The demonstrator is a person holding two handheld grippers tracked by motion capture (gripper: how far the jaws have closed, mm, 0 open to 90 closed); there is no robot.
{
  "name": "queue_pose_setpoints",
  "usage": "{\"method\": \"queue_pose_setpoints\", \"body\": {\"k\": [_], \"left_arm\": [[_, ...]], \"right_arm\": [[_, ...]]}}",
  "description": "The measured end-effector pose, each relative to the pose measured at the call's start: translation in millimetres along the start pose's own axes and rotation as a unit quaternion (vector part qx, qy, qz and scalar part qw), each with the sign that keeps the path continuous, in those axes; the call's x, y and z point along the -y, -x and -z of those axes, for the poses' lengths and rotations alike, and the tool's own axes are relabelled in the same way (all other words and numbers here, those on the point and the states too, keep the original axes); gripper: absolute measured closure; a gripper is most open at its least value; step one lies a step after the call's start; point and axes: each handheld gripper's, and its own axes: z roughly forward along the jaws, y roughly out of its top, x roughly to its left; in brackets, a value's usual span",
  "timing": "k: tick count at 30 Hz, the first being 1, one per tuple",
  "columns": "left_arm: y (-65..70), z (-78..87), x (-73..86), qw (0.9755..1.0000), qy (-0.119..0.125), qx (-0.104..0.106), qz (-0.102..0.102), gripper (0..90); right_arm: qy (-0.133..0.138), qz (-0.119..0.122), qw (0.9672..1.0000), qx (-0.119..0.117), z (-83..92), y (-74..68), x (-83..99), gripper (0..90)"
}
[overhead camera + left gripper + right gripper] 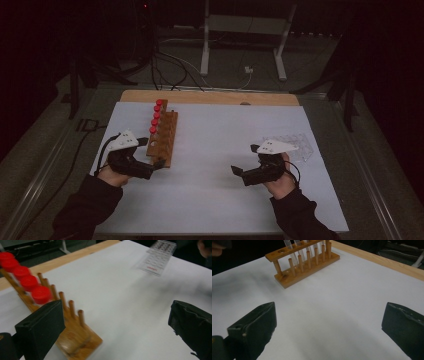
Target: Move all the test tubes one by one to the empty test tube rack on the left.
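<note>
Dim room, grey floor (310, 65), white desk frame (245, 30).

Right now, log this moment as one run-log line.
left tool: open, empty, beside wooden rack | right tool: open, empty | red-capped tubes: five in rack

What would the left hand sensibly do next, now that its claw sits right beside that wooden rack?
Probably draw the left gripper back from the wooden rack. Its jaws stand open with nothing between them, five red-capped tubes stand in the rack, and one nearer hole looks empty, so another tube may be needed.
</note>
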Motion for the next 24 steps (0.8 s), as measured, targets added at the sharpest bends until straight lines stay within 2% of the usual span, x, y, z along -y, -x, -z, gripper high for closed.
{"method": "queue_pose_setpoints", "body": {"k": [8,13,16,17,24], "left_arm": [[23.7,-7.1,15.6,0.9993,-0.002,0.036,-0.009,1.4],[33.4,-14.0,27.9,0.9986,-0.003,0.051,-0.01,1.4],[36.8,-18.1,35.5,0.9982,-0.004,0.058,-0.01,1.4],[37.9,-19.0,38.3,0.9984,0.0,0.054,-0.014,1.4],[41.2,-27.0,56.1,0.998,-0.009,0.061,-0.016,1.4]], "right_arm": [[0.0,0.0,1.0,-0.001,-0.1,-0.5,0.4,0.0],[-0.001,0.0,1.0,-0.002,-0.7,-0.8,0.8,0.0],[-0.001,0.0,1.0,-0.002,-1.3,-0.2,1.4,0.0],[-0.001,-0.001,1.0,-0.002,-1.5,-0.1,1.6,0.0],[0.0,0.002,1.0,0.0,-0.8,0.1,2.1,0.0]]}}
